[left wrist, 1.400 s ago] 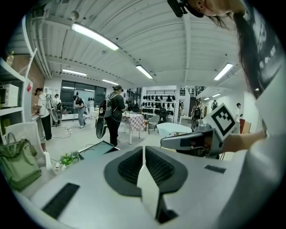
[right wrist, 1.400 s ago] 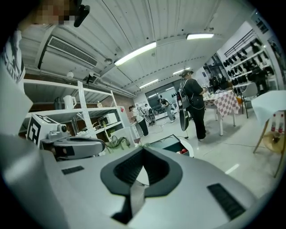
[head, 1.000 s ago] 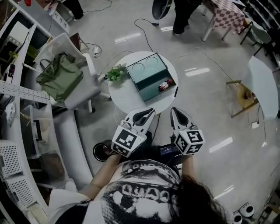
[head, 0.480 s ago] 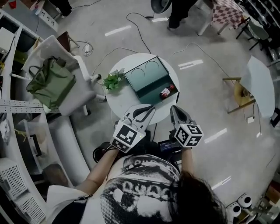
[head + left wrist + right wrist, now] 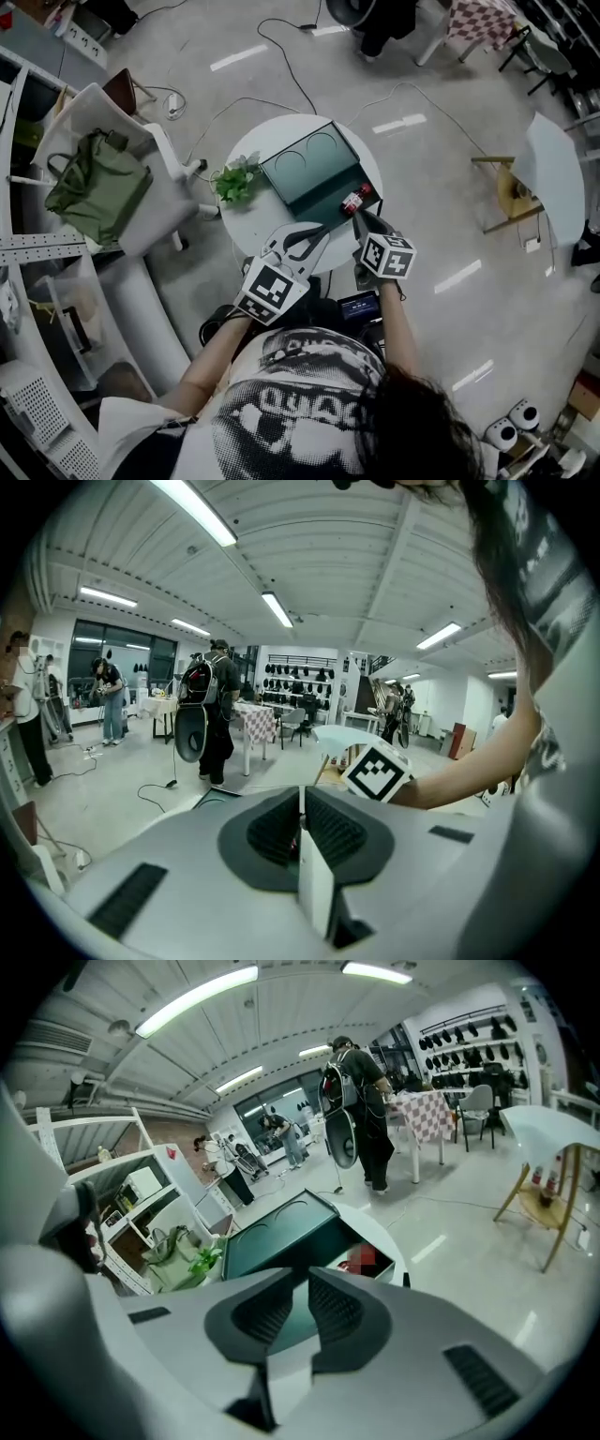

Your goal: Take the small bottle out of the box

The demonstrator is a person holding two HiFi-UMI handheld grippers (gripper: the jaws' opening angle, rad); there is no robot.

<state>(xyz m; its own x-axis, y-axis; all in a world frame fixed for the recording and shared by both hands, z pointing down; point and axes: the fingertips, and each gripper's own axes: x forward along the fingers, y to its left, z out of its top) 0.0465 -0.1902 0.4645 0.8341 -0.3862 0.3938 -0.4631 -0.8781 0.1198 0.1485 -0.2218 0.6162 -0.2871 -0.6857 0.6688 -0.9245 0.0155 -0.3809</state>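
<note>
Glossy grey workshop floor w/ cables trailing across it, and right in front of you the round white desk (image 5: 255,220). On it, the dark green box (image 5: 302,161) sits angled, w/ two ring outlines on its far half. Small plant (image 5: 232,178) is just beside the box's left edge. The small bottle (image 5: 354,199), red w/ a dark cap, lies on its side in the box's dark near section, at the right-hand end, close to the desk's rim.

Your right tongs (image 5: 358,217) are over the desk's near-right edge, tips just short of the bottle, not touching it. From the right gripper view the jaws are opening: narrow gap, nothing betw. them, box and bottle straight ahead past the tips.

Your left tongs (image 5: 319,234) hang back at the desk's near edge, lower and left of the right ones. In the left gripper view the jaws are pressed together, empty, pointing out across the room w/ your right arm and its marker cube in front.

Off to the left there's a white chair (image 5: 159,150) w/ a green bag (image 5: 94,187) on it. Someone in dark clothes (image 5: 382,21) stands beyond the desk.
</note>
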